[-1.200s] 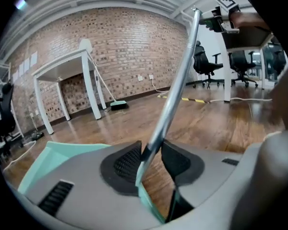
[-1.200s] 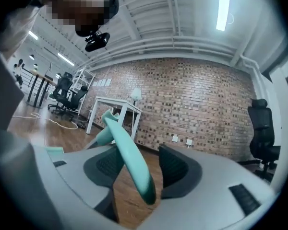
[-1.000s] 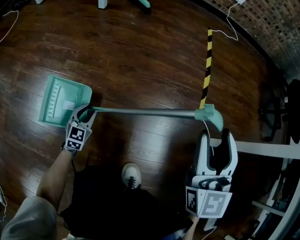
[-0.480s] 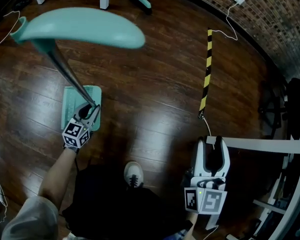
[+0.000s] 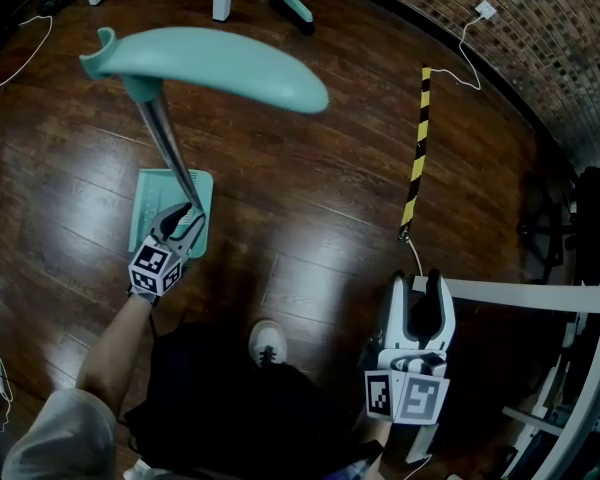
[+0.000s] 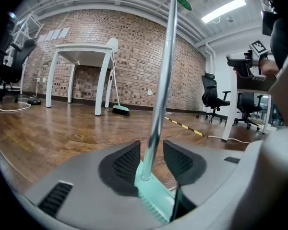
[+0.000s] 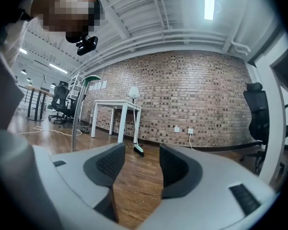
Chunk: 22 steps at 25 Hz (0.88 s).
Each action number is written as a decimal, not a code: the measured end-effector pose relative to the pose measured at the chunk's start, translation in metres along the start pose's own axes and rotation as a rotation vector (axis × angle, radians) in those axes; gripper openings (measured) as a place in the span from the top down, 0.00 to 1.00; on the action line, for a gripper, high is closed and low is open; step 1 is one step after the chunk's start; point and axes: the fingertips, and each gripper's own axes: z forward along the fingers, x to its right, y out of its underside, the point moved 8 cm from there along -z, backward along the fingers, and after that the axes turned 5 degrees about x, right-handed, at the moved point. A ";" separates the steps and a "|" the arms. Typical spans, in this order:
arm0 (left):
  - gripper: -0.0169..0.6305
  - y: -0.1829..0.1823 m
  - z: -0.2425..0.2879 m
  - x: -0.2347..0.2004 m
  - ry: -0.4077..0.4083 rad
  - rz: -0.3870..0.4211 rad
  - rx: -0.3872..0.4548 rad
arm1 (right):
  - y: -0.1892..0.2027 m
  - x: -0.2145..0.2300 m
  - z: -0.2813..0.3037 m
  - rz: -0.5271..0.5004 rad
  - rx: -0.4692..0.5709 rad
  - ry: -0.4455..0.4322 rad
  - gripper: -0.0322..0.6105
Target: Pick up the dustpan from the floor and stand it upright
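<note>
release of the dustpan (image 5: pixel 150 208) appears to be the step in hand. the dustpan stands on the wooden floor (image 5: pixel 310 228) ahead of the person's left arm. its pan (image 6: pixel 150 191) is down, its pole (image 5: pixel 168 148) rises steeply toward the head camera, and its grip (image 5: pixel 210 60) is uppermost.

left gripper (image 6: pixel 151 158): jaws opening, set loosely around the pole just above its socket in the pan. a thin gap shows beside the pads (image 6: pixel 125 162), so no clamp is applied.

right gripper (image 7: pixel 137 163): jaws apart, nothing between them, well apart from the dustpan on the person's right.

procedure, as judged:
- open the left jaws fully before any withdrawal; a pad dragging on the pole would likely tip it.
- pause with the jaws as a loose collar and confirm that the pole does not lean.
- withdraw straight back along the jaw line, not sideways.
- hold the right gripper ready to catch the grip if the pole starts to fall.

materials and shapes:
- pole: slim round metal tube, polished and reflective; probably low friction against the pads.
- pan: mint-green moulded plastic, roughly rectangular, with a ribbed comb edge below the jaws. it looks rigid and light, so the tall pole probably makes the assembly top-heavy.
- grip: same green plastic, long, curved, smooth.
- pads: black, finely ribbed.
- floor: dark glossy boards, hard and likely slick.
</note>
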 end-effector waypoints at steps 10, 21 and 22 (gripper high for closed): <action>0.97 -0.192 -0.110 0.030 -0.119 0.128 -0.008 | -0.129 -0.005 0.010 -0.008 -0.009 -0.110 0.93; 0.97 -0.535 -0.215 0.142 -0.078 0.203 0.177 | -0.378 0.005 -0.012 0.022 -0.076 -0.177 0.98; 0.97 -0.564 -0.228 0.152 -0.072 0.210 0.195 | -0.402 0.004 -0.022 0.029 -0.077 -0.176 0.98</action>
